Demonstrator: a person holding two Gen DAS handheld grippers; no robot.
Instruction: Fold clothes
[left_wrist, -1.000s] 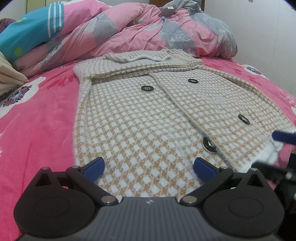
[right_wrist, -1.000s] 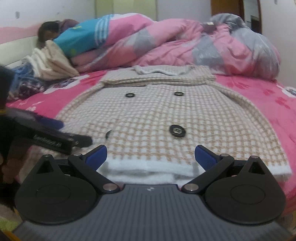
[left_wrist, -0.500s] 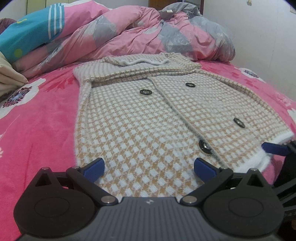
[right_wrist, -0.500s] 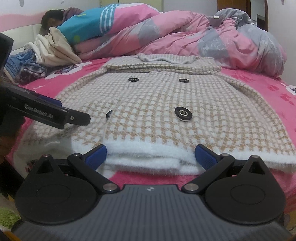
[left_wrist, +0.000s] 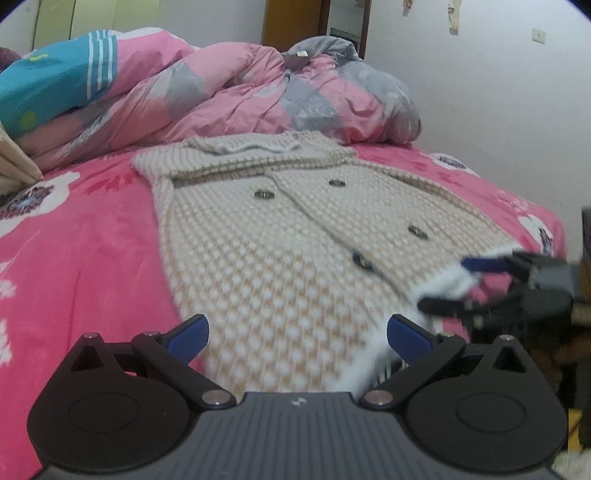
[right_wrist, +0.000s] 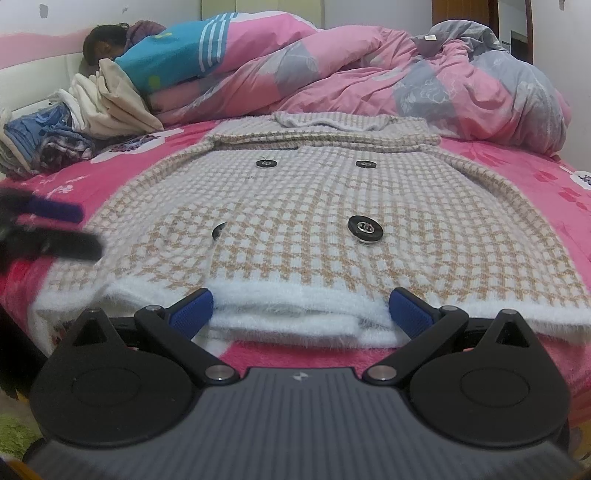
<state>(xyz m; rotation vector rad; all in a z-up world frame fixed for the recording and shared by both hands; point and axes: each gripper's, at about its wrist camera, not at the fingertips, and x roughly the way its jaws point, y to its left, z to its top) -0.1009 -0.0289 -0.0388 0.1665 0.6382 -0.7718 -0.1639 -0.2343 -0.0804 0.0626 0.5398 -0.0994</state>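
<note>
Blue-padded fingers of the right gripper (right_wrist: 300, 309) stand wide apart at the near edge of the bed, holding nothing. The fluffy white hem (right_wrist: 295, 301) of the checked cardigan (right_wrist: 332, 206) lies just in front of the two pads and spans the gap between them; whether a pad touches the fuzz cannot be told from this low angle. The left gripper (left_wrist: 297, 334) is likewise spread wide and empty, with the cardigan's lower front lying between and beyond its fingers. In the left wrist view the right gripper shows at the far right, blurred, its fingers at the hem's right corner.

Beyond the hem, the cardigan lies flat and buttoned on the pink flowered bedsheet (right_wrist: 155, 162), collar pointing away from both cameras. A large black button (right_wrist: 365, 229) sits near the hem, right of centre, and two smaller ones lie higher up near the collar. Farther back a rumpled pink and grey quilt (right_wrist: 369, 74) is heaped across the bed, with folded clothes (right_wrist: 96, 107) stacked at the left.
</note>
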